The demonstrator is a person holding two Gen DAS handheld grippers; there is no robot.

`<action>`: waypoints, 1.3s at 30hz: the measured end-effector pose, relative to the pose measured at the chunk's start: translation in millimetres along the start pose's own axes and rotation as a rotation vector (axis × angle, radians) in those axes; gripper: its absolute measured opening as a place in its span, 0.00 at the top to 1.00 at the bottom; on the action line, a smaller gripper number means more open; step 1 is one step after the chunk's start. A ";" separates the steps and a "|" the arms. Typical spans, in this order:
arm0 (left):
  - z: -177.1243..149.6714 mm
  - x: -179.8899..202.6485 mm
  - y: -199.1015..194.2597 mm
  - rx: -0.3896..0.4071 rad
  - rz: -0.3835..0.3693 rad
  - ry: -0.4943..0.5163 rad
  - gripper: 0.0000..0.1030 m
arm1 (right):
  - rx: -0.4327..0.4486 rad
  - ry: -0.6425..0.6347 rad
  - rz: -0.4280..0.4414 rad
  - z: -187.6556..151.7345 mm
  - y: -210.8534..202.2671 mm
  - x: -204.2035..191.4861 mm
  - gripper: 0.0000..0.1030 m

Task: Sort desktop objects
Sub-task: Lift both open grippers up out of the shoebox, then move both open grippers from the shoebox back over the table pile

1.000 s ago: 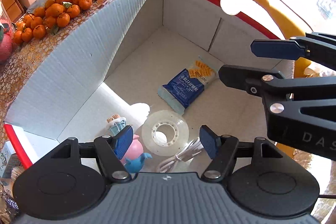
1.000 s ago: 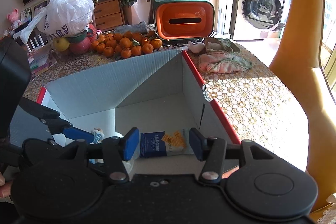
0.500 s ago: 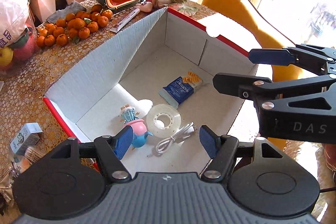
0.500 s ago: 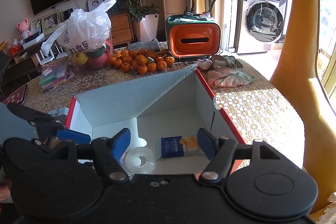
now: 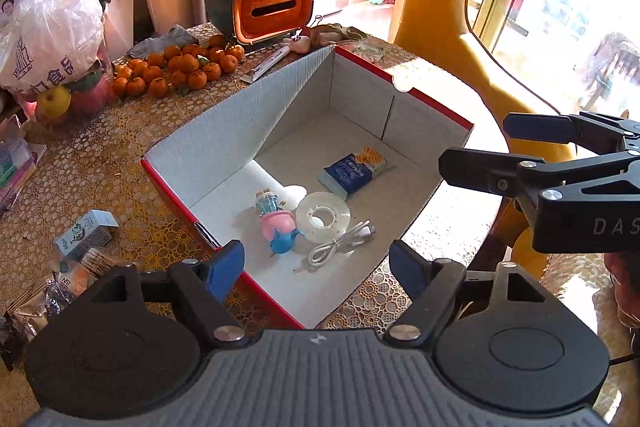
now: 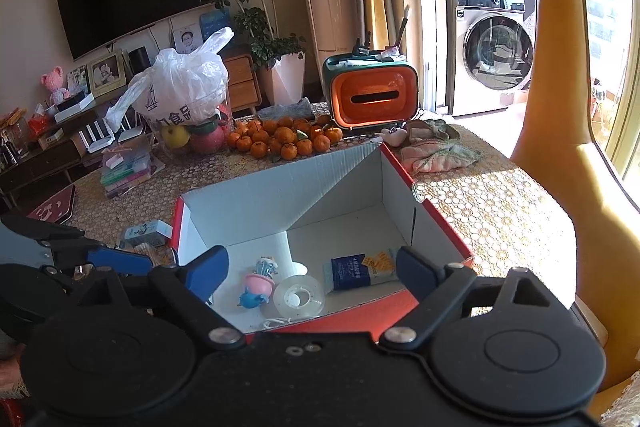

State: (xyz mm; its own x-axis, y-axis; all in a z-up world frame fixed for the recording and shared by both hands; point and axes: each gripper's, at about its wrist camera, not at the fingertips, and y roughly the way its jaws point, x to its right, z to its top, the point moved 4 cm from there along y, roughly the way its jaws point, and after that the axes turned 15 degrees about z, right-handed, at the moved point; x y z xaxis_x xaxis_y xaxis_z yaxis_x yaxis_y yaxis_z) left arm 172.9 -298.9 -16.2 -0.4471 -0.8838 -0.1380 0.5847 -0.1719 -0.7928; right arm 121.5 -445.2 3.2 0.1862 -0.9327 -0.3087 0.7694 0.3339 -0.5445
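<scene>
An open cardboard box [image 5: 432, 107], red outside and white inside, stands on the lace-covered table. In it lie a blue snack packet [image 5: 354, 167], a clear tape roll [image 5: 323, 215], a pink and blue toy [image 5: 276, 223] and a white cable [image 5: 340, 245]. My left gripper [image 5: 316, 267] hangs open and empty above the box's near corner. My right gripper [image 5: 474, 143] is open and empty beyond the box's right side. The right wrist view shows the box [image 6: 280, 199], packet [image 6: 360, 271], tape roll [image 6: 299, 295] and toy [image 6: 258, 285] past my right gripper [image 6: 310, 267], with my left gripper [image 6: 80, 243] at the left.
A pile of oranges [image 5: 180, 69], an orange tissue holder [image 5: 272, 9] and a white bag of fruit [image 5: 52, 39] stand behind the box. A small carton and packets [image 5: 84, 235] lie left of it. A cloth [image 6: 440, 151] lies at the back right, beside a yellow chair [image 5: 440, 7].
Both grippers have pulled back and up from the box, so more of the table shows. They stay open. The items in the box have not moved.
</scene>
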 end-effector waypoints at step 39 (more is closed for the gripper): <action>-93.8 -52.2 -99.1 0.244 0.101 -0.176 0.02 | 0.109 -0.151 0.003 -60.1 -57.6 -93.7 0.03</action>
State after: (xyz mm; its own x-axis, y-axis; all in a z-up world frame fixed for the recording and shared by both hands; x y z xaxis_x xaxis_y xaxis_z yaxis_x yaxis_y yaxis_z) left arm 74.8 -194.9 13.9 -0.2671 -0.9597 -0.0873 0.7746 -0.1599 -0.6119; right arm 23.1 -368.8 16.7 0.2721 -0.9442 -0.1855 0.8290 0.3279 -0.4531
